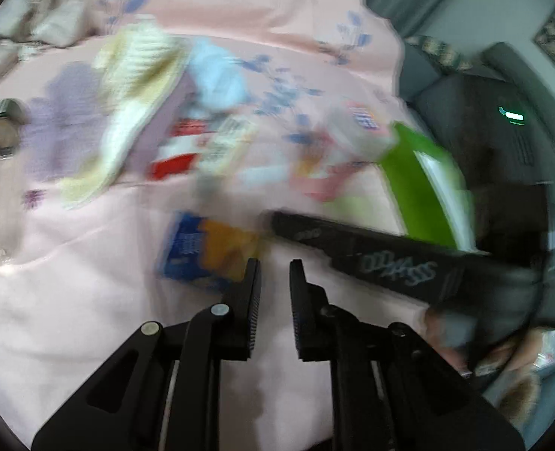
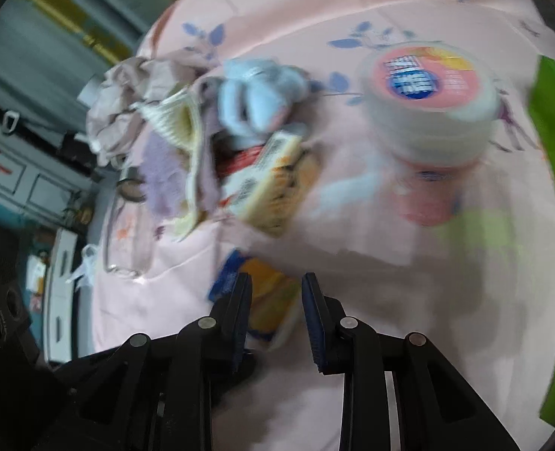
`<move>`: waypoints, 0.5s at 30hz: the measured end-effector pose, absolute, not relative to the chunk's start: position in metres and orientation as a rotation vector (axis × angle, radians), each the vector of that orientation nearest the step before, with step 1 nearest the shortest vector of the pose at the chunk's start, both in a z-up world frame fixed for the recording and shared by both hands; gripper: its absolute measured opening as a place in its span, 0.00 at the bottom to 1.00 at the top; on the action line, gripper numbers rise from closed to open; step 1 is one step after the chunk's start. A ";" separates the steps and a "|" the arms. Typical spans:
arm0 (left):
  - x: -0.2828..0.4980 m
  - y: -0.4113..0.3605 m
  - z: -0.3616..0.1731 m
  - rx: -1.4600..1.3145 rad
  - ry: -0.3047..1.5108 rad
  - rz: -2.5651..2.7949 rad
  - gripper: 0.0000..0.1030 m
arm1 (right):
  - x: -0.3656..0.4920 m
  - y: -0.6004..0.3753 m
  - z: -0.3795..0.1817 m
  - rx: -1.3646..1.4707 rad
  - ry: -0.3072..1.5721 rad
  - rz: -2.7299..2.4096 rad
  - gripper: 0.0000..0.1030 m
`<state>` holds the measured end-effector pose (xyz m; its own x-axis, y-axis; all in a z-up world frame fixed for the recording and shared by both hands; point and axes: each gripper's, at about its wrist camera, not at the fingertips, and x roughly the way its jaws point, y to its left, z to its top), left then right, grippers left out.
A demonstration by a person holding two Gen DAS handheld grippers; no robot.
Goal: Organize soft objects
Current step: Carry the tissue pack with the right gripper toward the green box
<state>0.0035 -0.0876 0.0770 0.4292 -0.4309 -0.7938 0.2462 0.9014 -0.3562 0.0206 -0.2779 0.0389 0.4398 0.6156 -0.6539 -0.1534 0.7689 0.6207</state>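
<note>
Both views are motion-blurred. Soft things lie piled on a pink floral bedsheet (image 1: 71, 300): a light blue plush (image 1: 217, 75) (image 2: 255, 97), a cream striped cloth (image 1: 134, 86) (image 2: 180, 120) and a lilac cloth (image 1: 67, 124) (image 2: 161, 173). A blue and orange packet (image 1: 210, 251) (image 2: 266, 297) lies just ahead of both grippers. My left gripper (image 1: 274, 263) is open and empty above the sheet. My right gripper (image 2: 276, 278) is open, its jaws on either side of the packet's near end. The right gripper's black body (image 1: 390, 259) crosses the left wrist view.
A round pink-lidded tub (image 2: 431, 97) (image 1: 356, 127) stands on the sheet. A green box (image 1: 424, 184) (image 2: 551, 150) is at the right. Red-white and yellow packets (image 1: 198, 146) (image 2: 266, 180) lie by the cloths. A pinkish garment (image 2: 127, 109) is bunched beyond.
</note>
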 end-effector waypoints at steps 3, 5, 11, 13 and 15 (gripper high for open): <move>0.003 -0.067 0.065 -0.209 1.068 -0.318 0.32 | 0.020 -0.282 0.042 0.530 0.989 0.515 0.30; 0.009 -0.065 0.054 -0.227 1.097 -0.284 0.54 | 0.022 -0.278 0.044 0.529 0.985 0.546 0.35; 0.017 -0.065 0.031 -0.310 1.158 -0.297 0.54 | 0.043 -0.255 0.033 0.531 1.021 0.644 0.57; 0.023 -0.069 0.025 -0.306 1.150 -0.294 0.51 | 0.050 -0.243 0.021 0.501 1.074 0.638 0.57; 0.025 -0.070 0.024 -0.347 1.142 -0.322 0.37 | 0.051 -0.238 0.013 0.456 1.102 0.597 0.52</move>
